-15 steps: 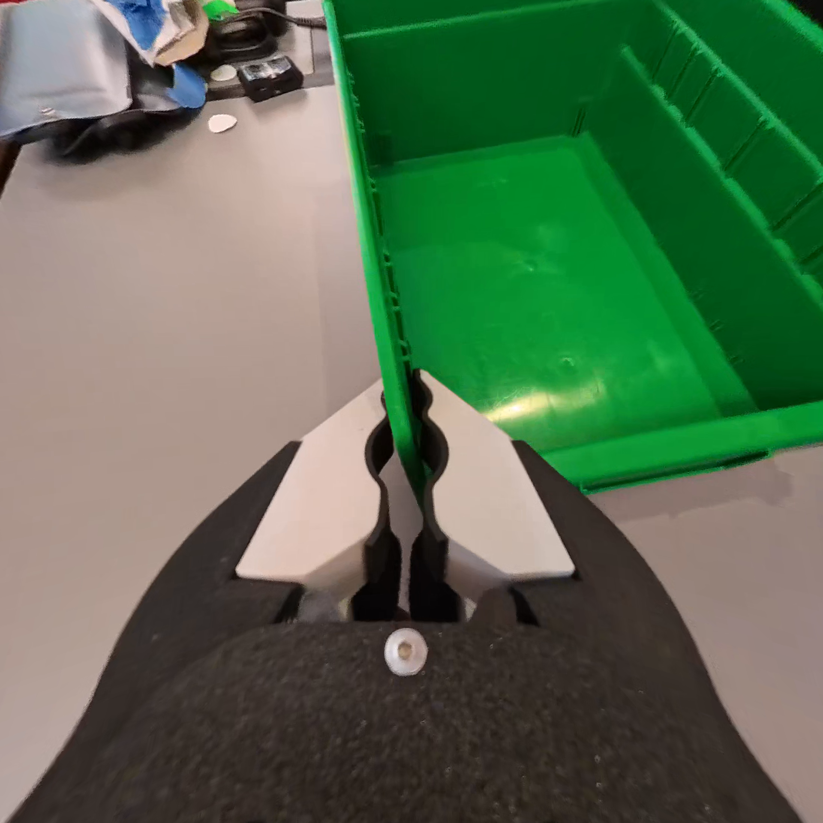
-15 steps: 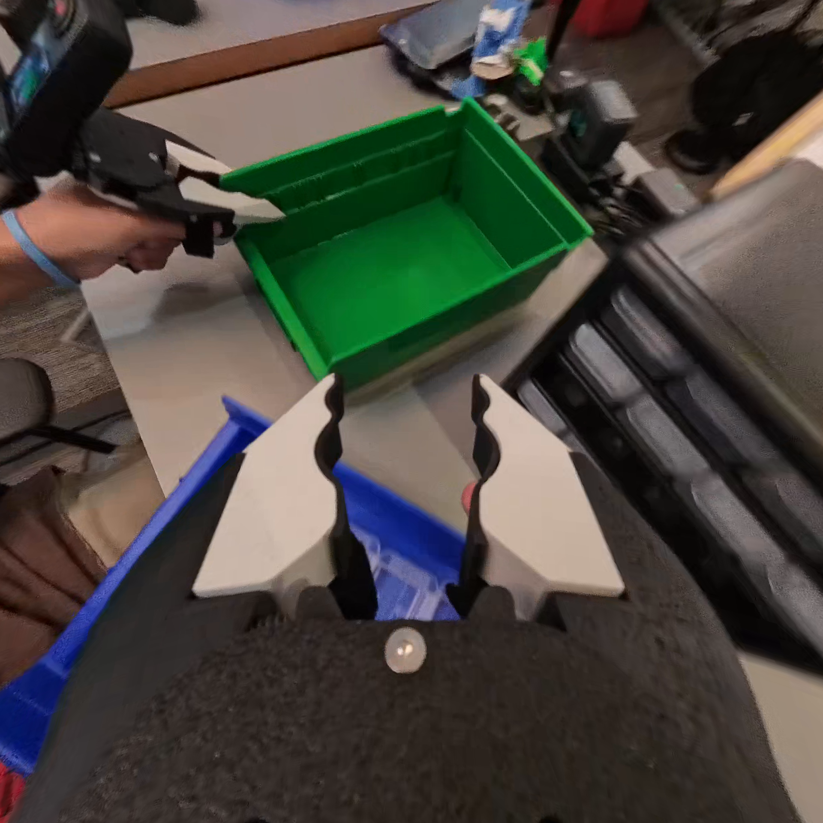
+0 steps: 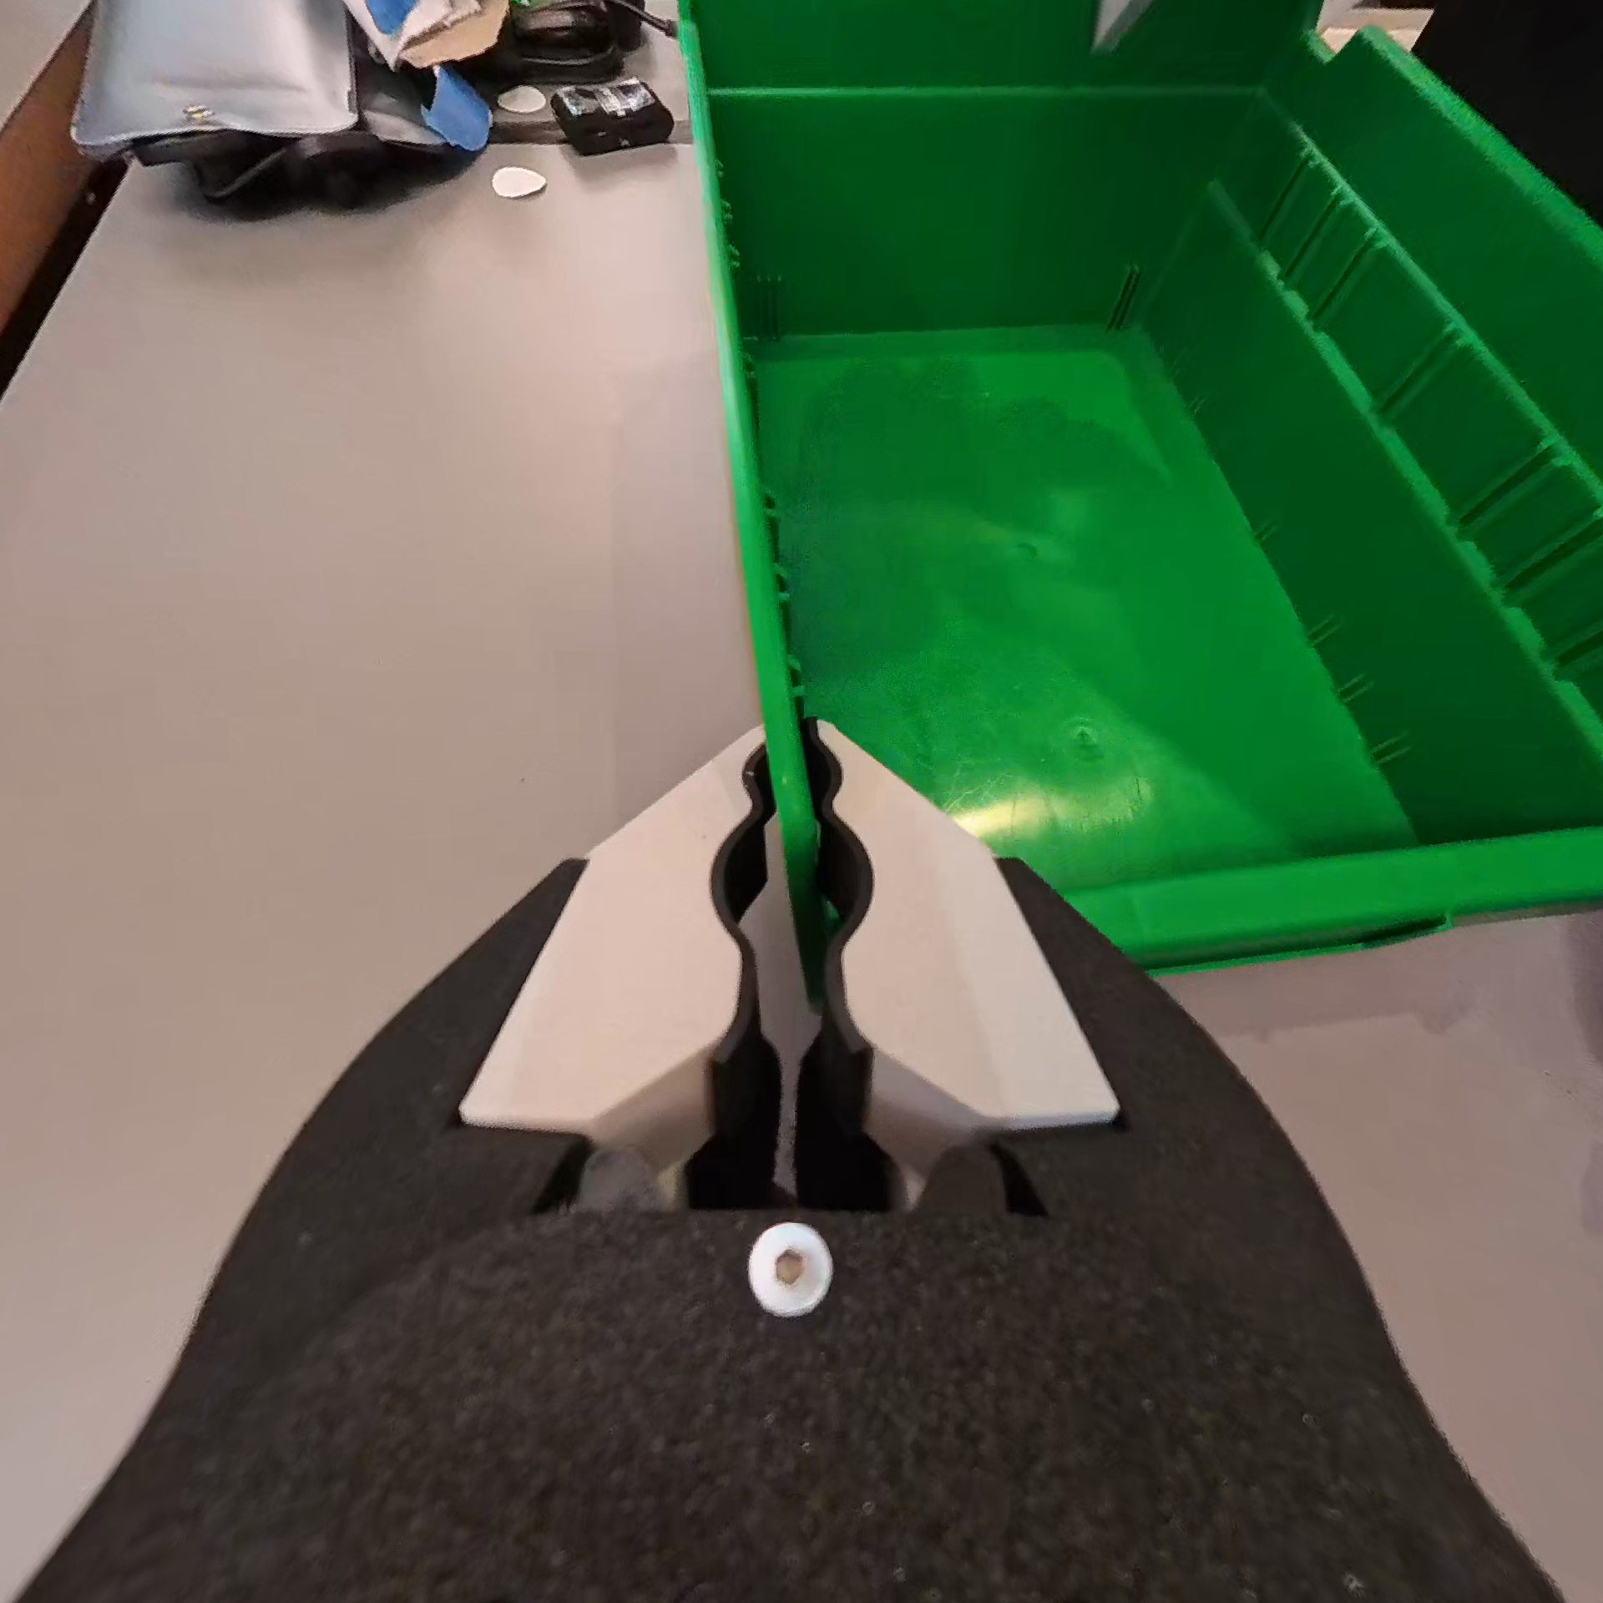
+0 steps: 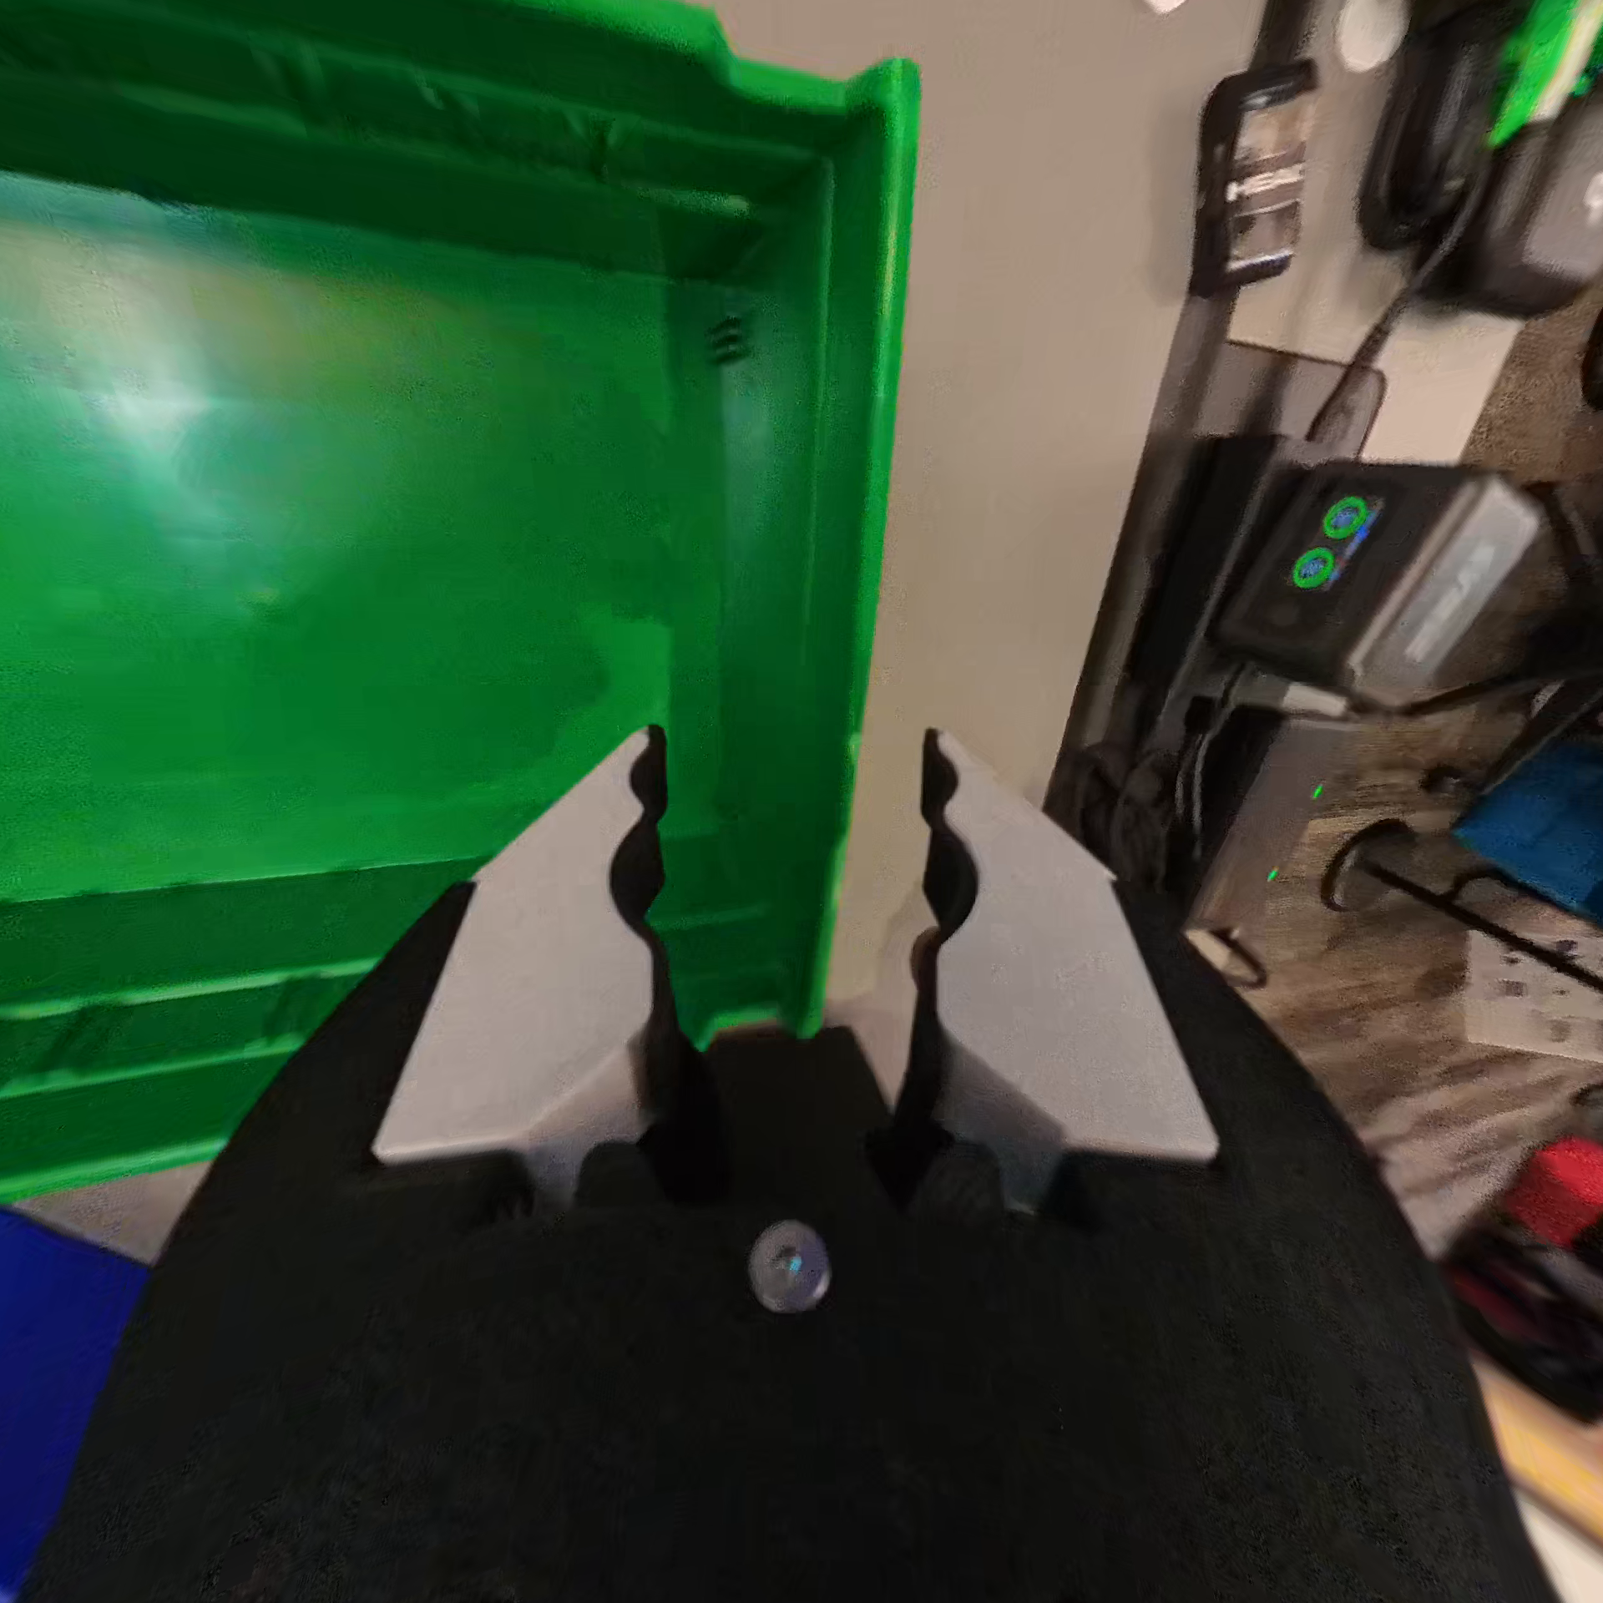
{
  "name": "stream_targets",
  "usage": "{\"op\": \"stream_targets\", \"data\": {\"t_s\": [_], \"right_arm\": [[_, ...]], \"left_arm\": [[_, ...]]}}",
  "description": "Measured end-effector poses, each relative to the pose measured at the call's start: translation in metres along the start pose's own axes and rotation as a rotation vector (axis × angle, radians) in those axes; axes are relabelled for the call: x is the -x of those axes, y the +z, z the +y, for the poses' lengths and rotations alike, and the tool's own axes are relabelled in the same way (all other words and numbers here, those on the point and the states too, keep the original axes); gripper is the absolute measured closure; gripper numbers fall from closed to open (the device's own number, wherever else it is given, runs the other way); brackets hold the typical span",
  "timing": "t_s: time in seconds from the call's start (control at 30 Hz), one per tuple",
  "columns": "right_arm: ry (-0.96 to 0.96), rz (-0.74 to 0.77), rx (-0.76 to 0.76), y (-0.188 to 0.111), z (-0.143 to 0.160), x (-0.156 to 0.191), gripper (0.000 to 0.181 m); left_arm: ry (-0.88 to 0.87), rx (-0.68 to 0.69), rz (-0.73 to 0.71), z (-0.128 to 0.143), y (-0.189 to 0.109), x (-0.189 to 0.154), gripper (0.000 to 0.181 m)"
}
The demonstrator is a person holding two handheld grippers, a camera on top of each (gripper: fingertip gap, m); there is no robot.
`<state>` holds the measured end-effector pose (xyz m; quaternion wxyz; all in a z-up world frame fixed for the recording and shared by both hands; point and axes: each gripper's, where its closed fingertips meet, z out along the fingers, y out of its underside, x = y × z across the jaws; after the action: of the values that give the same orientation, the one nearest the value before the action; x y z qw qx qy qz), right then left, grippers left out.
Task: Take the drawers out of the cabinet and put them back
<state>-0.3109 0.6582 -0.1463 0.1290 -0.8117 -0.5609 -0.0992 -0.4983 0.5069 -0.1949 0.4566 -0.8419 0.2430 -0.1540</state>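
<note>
Green plastic filled both views: the green drawer point(image 3: 1084, 555) sat on the grey worktop point(image 3: 347, 564), empty. Only the left wrist view showed the left tool point(image 3: 791, 781) pinched tight on the drawer's left side wall, with bags and small devices at upper left. The right wrist view showed the right tool point(image 4: 789, 755) spread wide, gripping nothing, straddling the drawer's right wall, with a blue drawer point(image 4: 52, 1353) at lower left.
</note>
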Motion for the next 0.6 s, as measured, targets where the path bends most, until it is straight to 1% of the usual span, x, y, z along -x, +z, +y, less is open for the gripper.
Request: {"op": "stream_targets", "data": {"t_s": [0.07, 0.1, 0.13, 0.17, 0.2, 0.23, 0.3, 0.33, 0.37, 0.4, 0.43, 0.5, 0.6], "right_arm": [[-0.059, -0.017, 0.042, 0.026, -0.004, -0.006, 0.125], [-0.07, -0.034, 0.053, 0.038, -0.006, -0.007, 0.129], [-0.081, -0.035, 0.057, 0.047, -0.008, -0.009, 0.139], [-0.095, -0.059, 0.043, 0.055, -0.011, -0.007, 0.144], [-0.085, -0.107, 0.015, 0.059, -0.016, -0.001, 0.157], [-0.056, -0.127, -0.013, 0.06, -0.021, -0.001, 0.16], [0.016, -0.232, -0.015, 0.056, -0.022, 0.005, 0.171], [0.04, -0.29, -0.033, 0.049, -0.023, 0.008, 0.179], [0.067, -0.311, -0.056, 0.039, -0.025, 0.005, 0.18], [0.054, -0.302, -0.091, 0.026, -0.029, 0.002, 0.18], [0.037, -0.281, -0.114, 0.011, -0.032, -0.001, 0.18], [0.012, -0.237, -0.118, -0.026, -0.032, -0.008, 0.18], [-0.026, -0.163, -0.135, -0.099, -0.023, -0.018, 0.18]], "left_arm": [[-0.012, -0.009, 0.006, 0.0, 0.0, 0.0, 0.178], [-0.019, -0.013, 0.008, 0.0, 0.0, 0.0, 0.178], [-0.026, -0.016, 0.009, 0.0, 0.0, 0.0, 0.178], [-0.031, -0.017, 0.01, 0.0, 0.0, 0.0, 0.178], [-0.038, -0.018, 0.012, -0.001, 0.0, 0.0, 0.178], [-0.045, -0.019, 0.012, -0.001, 0.0, 0.0, 0.177], [-0.04, -0.013, 0.008, -0.001, -0.001, 0.001, 0.177], [-0.038, 0.001, 0.001, 0.0, -0.002, 0.004, 0.178], [-0.062, 0.006, 0.011, -0.002, -0.004, 0.004, 0.178], [-0.094, -0.019, 0.01, -0.01, -0.01, 0.005, 0.178], [-0.086, -0.041, -0.015, -0.02, -0.017, 0.009, 0.178], [-0.038, -0.083, -0.044, -0.045, -0.036, 0.006, 0.178], [0.004, -0.167, -0.052, -0.086, -0.071, -0.013, 0.178]]}}
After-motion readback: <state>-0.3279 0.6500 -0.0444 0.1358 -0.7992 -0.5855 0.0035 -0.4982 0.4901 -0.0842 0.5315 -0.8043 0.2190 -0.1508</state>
